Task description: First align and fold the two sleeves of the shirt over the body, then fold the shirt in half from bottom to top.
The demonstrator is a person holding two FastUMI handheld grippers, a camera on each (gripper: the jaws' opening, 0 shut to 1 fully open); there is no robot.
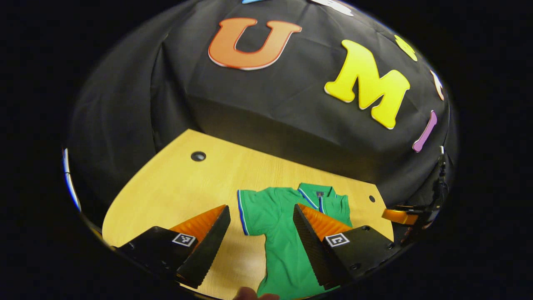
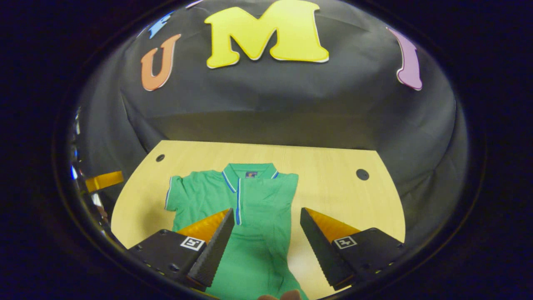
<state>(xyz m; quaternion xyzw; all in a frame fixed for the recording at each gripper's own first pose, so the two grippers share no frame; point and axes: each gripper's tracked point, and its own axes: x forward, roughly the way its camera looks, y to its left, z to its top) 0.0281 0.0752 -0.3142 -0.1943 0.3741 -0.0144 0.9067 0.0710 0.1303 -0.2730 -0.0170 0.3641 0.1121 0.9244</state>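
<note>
A green polo shirt (image 2: 245, 208) is lying flat on a light wooden tabletop (image 2: 333, 187), its collar (image 2: 250, 171) pointing toward the black cloth wall at the back. The collar and the placket are edged with thin blue and white stripes, and the same trim is running along the cuff of the sleeve (image 2: 175, 196) that is spreading out to the left in the right gripper view. On the other side, the sleeve is already lying folded in over the body, so that the shirt's right edge is running straight down from the shoulder. The hem end of the shirt is reaching toward the near edge of the tabletop, where it is passing out of sight.

The right gripper (image 2: 266, 241) is hovering above the lower half of the shirt with its fingers spread wide apart and nothing between them; its left finger is showing over the green cloth and its right finger over bare wood just beside the shirt's edge.

The left gripper (image 1: 260, 237) is likewise hanging above the tabletop with its fingers wide open and holding nothing. In the left gripper view the spread sleeve (image 1: 254, 212) is showing between the two fingers, and the shirt (image 1: 287, 250) is running down toward the bottom of the view.

Two small dark round holes (image 2: 362, 174) are sitting in the tabletop near its far corners, well apart from the shirt.
</note>
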